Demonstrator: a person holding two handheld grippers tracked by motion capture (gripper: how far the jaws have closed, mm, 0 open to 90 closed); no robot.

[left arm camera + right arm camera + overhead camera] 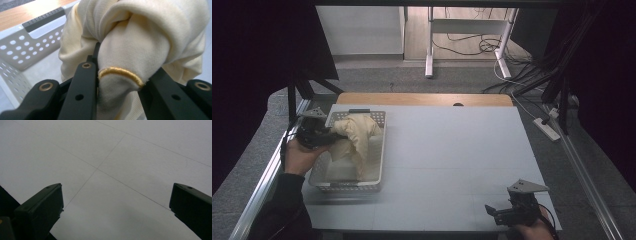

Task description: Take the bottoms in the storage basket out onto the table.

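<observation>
Left gripper (331, 136) has the cream cloth (354, 135) pinched between its jaws, bunched above the white basket (347, 186) at far left. Right gripper (493, 211) hovers near right, jaws spread wide over bare table (452, 150).

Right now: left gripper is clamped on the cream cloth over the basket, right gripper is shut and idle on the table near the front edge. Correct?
Not quite. The right gripper is open: the right gripper view shows its jaws spread wide with bare table between them. The rest holds: the left gripper is clamped on the cream cloth over the basket, and the right one sits idle near the front edge.
</observation>
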